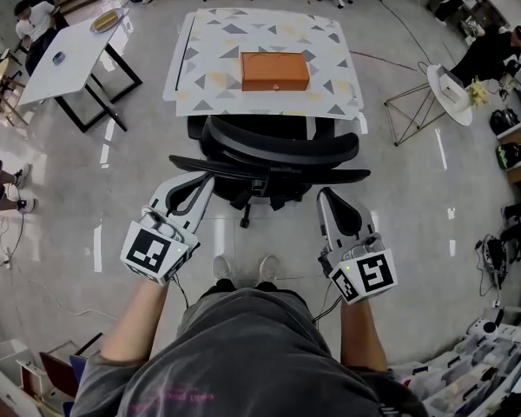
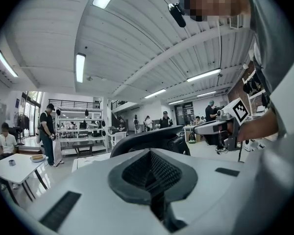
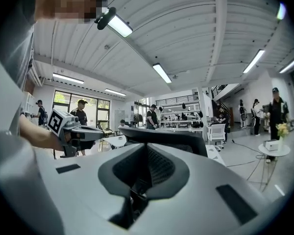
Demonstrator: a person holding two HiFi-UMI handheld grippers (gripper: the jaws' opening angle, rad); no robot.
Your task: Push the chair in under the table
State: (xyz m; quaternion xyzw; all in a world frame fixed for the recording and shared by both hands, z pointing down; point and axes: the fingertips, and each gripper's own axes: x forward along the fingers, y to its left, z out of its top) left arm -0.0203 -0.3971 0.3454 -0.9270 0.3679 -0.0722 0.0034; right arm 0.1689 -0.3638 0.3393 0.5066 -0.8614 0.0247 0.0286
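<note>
In the head view a black office chair (image 1: 269,146) stands in front of me, its seat partly under a table (image 1: 208,85) with a triangle-patterned top. An orange box (image 1: 275,70) lies on that table. My left gripper (image 1: 204,181) is shut, and its tips are at the left of the chair's backrest top edge. My right gripper (image 1: 326,194) is shut too, with its tips at the right of that edge. In the left gripper view the closed left gripper (image 2: 149,151) points at the curved backrest (image 2: 147,138). The right gripper (image 3: 147,146) faces the backrest (image 3: 171,138) the same way. Whether the tips touch the backrest is unclear.
A white table (image 1: 69,59) on black legs stands at the far left. A small round white table (image 1: 447,94) beside a wire stand is at the right. Several people are at the room's edges. My shoes (image 1: 243,268) are just behind the chair's base.
</note>
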